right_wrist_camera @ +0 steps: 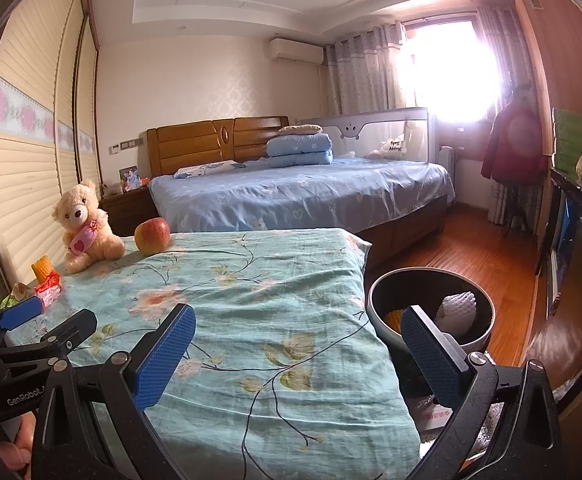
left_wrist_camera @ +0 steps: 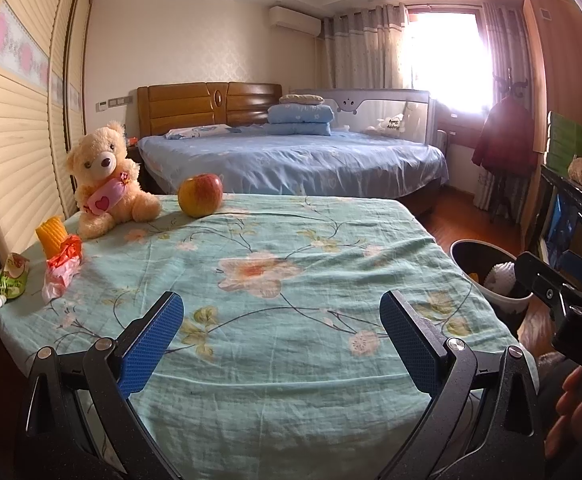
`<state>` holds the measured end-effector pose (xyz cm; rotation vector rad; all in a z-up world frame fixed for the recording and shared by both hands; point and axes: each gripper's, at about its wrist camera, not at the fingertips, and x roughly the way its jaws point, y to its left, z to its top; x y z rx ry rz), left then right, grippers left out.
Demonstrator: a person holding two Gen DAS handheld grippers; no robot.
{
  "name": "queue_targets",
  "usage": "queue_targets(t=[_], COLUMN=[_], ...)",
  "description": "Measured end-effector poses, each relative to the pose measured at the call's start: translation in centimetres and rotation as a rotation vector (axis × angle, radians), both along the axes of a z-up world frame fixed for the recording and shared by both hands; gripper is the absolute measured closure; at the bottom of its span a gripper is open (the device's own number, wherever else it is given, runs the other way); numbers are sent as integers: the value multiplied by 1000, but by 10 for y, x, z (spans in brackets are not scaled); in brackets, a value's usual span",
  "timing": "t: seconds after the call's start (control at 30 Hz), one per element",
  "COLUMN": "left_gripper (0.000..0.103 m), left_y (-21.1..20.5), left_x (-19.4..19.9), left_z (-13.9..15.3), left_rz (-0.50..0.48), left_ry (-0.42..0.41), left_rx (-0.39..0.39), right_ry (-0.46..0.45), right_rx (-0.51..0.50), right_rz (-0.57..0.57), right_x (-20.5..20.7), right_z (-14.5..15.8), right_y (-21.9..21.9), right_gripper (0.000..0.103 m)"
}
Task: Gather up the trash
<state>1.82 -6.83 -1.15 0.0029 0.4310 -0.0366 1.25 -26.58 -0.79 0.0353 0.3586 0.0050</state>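
Wrapper (left_wrist_camera: 62, 268) far left of left gripper (left_wrist_camera: 281, 336)

"GenRobot" in white runs along the black body of the left tongs (right_wrist_camera: 41, 326), seen from the right wrist. From the left wrist, "DAS" shows on the right tongs (left_wrist_camera: 563, 276). Bed-rail lettering too blurred to read.

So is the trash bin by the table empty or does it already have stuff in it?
Not empty. The trash bin already holds a white foam fruit net and something yellow beside it, seen from the right wrist.
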Motion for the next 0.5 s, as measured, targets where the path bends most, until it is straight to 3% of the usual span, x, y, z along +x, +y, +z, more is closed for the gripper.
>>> queue_targets(t=[0.5], left_gripper=[2], left_y=[-2], left_x=[3], left_z=[-1], left_rz=[-4], left_ry=[8], left_rx=[-2], right_ry=[4], right_rx=[2], right_rz=[1], right_x=[2], right_z=[-2], right_y=[1], right_gripper=[0])
